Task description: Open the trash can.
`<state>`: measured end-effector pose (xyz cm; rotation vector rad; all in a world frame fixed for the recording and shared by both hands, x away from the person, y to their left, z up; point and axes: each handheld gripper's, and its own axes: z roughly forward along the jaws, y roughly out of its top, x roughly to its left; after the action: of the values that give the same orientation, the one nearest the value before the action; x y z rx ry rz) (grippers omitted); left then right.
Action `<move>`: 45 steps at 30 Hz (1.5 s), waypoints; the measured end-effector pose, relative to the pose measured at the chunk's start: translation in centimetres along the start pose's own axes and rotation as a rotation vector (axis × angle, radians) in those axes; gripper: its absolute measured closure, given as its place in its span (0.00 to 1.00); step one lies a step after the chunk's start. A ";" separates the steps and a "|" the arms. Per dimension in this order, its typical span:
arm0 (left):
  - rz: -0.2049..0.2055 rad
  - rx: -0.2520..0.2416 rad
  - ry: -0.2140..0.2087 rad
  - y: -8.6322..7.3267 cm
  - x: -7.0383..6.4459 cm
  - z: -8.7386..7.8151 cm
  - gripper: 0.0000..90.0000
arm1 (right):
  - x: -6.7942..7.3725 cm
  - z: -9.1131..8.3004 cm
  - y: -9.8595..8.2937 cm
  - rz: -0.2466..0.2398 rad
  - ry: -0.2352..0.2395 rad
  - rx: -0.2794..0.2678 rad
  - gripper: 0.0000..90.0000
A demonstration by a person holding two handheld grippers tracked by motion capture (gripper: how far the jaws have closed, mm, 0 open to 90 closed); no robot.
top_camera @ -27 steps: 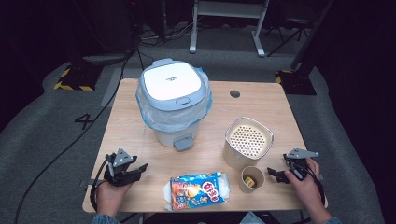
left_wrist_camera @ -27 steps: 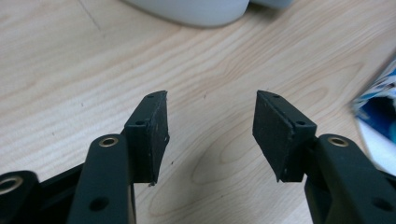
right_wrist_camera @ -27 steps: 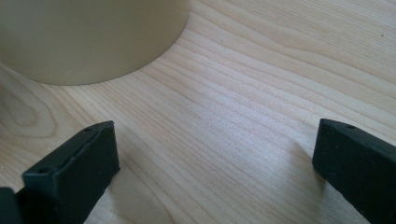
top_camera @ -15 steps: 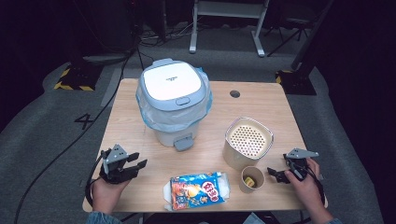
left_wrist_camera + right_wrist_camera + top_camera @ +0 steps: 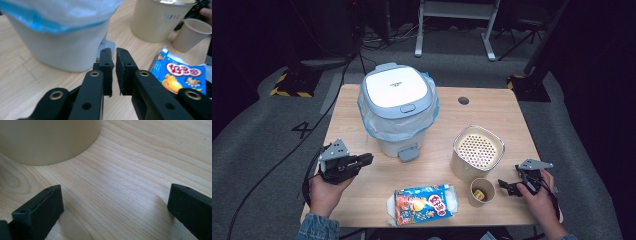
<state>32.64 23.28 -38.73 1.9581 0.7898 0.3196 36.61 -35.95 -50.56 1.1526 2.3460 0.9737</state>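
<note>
A white pedal bin [image 5: 398,107] with a grey-blue lid and a blue liner stands at the table's middle back. My left gripper [image 5: 366,159] hovers just left of the bin's pedal [image 5: 408,154]. In the left gripper view the left gripper [image 5: 113,52] points at the pedal [image 5: 106,46], jaws shut with only a thin slit and nothing between them. My right gripper [image 5: 505,186] rests at the front right beside a paper cup [image 5: 482,191]. In the right gripper view the right gripper [image 5: 115,192] is wide open over bare wood.
A beige canister [image 5: 478,152] with a perforated top stands right of the bin, just behind the cup, which holds something yellow. A blue snack bag [image 5: 426,204] lies flat near the front edge. A beige round base [image 5: 50,140] rises ahead-left of the right jaws.
My left gripper has moved forward and to the right, closer to the bin's pedal. The right gripper and the objects have stayed put.
</note>
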 end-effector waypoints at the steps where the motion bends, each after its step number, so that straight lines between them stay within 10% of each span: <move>1: 0.000 -0.011 -0.020 0.4 0.0 -0.1 0.97 | 0.0 0.0 0.0 0.000 0.000 0.000 0.00; 19: 0.120 -0.126 -0.133 8.2 0.1 -0.8 1.00 | 0.0 0.0 0.0 0.001 -0.001 0.000 0.00; 28: 0.109 -0.194 -0.201 10.8 0.5 -0.1 1.00 | 0.0 0.0 0.0 0.001 -0.001 0.000 0.00; 36: 0.031 -0.221 -0.133 12.4 0.9 1.2 1.00 | 0.0 0.0 0.0 0.001 -0.001 0.000 0.00; 45: 0.033 -0.172 -0.001 13.3 0.3 3.3 1.00 | 0.0 0.0 0.0 0.001 -0.001 0.000 0.00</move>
<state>39.78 16.86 -29.02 1.8112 0.7061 0.3937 36.59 -35.95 -50.56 1.1539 2.3454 0.9728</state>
